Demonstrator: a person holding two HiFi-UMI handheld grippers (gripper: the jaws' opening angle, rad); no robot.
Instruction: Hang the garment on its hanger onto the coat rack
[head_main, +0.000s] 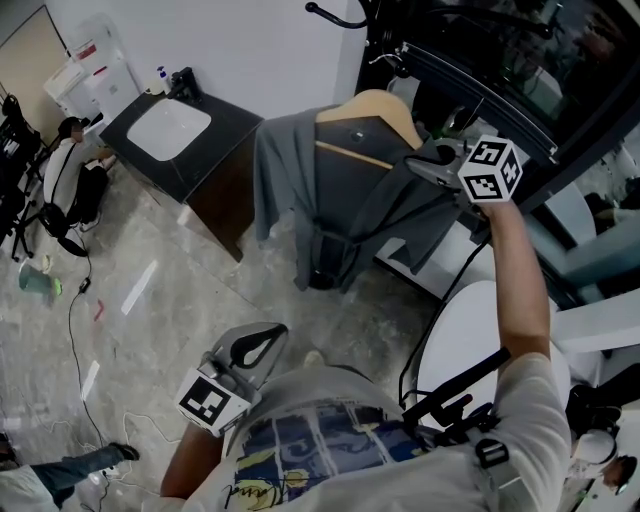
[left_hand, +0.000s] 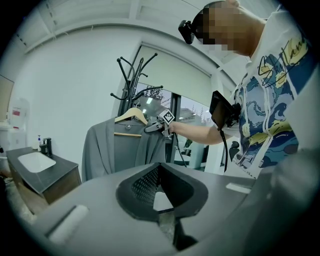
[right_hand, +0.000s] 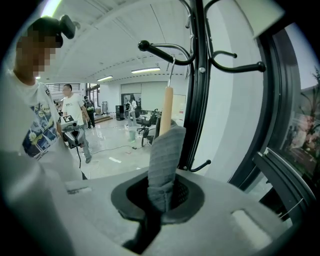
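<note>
A grey garment hangs on a wooden hanger just below the black coat rack. My right gripper is shut on the garment's shoulder fabric at the hanger's right end. In the right gripper view the grey cloth sits pinched in the gripper. There the hanger's metal hook reaches up to a knobbed rack arm beside the pole. My left gripper is held low near the person's waist, shut with nothing in it. From the left gripper view the garment shows far off.
A dark cabinet with a white sink stands left of the garment. Bags, a green cup and a cable lie on the floor. A black window frame runs behind the rack. Other people stand far back.
</note>
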